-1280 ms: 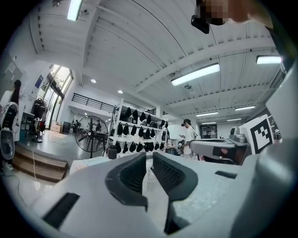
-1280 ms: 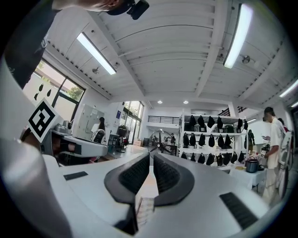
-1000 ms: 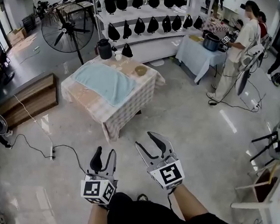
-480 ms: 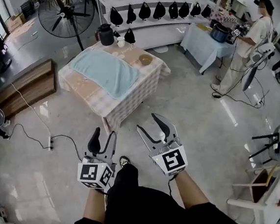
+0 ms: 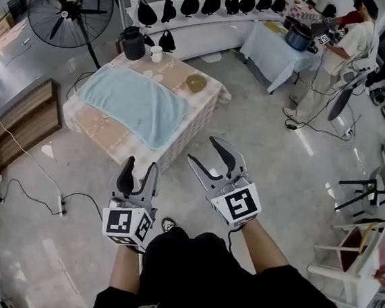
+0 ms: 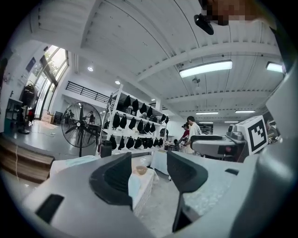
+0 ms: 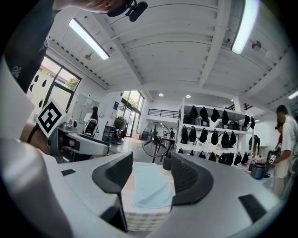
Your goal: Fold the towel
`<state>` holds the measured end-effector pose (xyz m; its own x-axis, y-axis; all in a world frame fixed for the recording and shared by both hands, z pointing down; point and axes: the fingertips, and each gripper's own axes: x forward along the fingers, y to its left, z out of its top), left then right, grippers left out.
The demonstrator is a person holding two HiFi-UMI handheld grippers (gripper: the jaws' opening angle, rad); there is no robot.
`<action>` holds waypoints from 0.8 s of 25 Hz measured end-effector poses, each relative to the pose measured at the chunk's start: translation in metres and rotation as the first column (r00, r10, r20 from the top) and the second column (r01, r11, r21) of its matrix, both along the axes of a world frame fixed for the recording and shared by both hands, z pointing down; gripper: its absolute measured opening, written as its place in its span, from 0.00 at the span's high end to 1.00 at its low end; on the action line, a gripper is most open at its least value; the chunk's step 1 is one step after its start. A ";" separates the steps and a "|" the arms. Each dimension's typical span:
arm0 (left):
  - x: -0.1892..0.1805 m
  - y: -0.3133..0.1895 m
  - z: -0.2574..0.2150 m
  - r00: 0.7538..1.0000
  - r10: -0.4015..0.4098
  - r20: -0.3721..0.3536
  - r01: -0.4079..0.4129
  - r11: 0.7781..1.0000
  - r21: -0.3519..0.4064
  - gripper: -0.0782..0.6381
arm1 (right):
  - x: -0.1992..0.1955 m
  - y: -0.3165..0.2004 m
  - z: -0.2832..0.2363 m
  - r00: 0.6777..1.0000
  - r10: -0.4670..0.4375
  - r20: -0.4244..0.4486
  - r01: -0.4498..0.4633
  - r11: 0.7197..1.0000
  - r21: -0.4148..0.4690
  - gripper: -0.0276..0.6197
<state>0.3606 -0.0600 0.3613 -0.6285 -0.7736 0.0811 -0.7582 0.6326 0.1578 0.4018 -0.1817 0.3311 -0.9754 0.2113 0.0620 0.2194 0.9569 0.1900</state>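
A light blue towel [image 5: 138,102] lies spread flat on a low table [image 5: 106,135] with a checked cloth, ahead of me across the floor. My left gripper [image 5: 139,173] is held level, short of the table's near edge, open with nothing between its jaws. My right gripper [image 5: 207,155] is beside it to the right, its jaws still opening and empty. In the right gripper view the towel [image 7: 150,187] shows between the jaws, far off. In the left gripper view the table's corner [image 6: 142,181] and towel edge [image 6: 133,185] show between the jaws.
On the table's far side stand a dark jug [image 5: 130,42], a cup [image 5: 155,53] and a small bowl [image 5: 196,82]. A big floor fan [image 5: 65,10] stands at the back left, shelves of dark bags [image 5: 193,4] behind. People work at a table [image 5: 277,46] at the right. A cable [image 5: 39,199] lies on the floor.
I have walked closer to the table, which now sits larger and nearer in the head view. Both grippers came forward with me and their jaws spread wider.
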 end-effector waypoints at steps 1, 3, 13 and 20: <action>-0.011 -0.002 0.003 1.000 0.003 -0.007 -0.003 1.000 -0.005 0.58 | -0.011 -0.004 0.003 1.000 0.005 -0.005 -0.005 1.000 -0.003 0.59; -0.031 -0.005 0.012 1.000 0.004 -0.029 -0.005 1.000 -0.017 0.58 | -0.030 -0.013 0.009 1.000 0.015 -0.023 -0.015 1.000 -0.009 0.59; -0.106 -0.033 0.060 0.990 -0.066 -0.123 0.057 0.996 -0.075 0.58 | -0.123 -0.059 0.056 0.990 -0.078 -0.118 0.073 0.996 -0.041 0.59; -0.180 -0.074 0.087 0.963 -0.204 -0.176 0.189 0.977 -0.098 0.58 | -0.207 -0.111 0.102 0.946 -0.215 -0.242 0.216 0.976 -0.024 0.59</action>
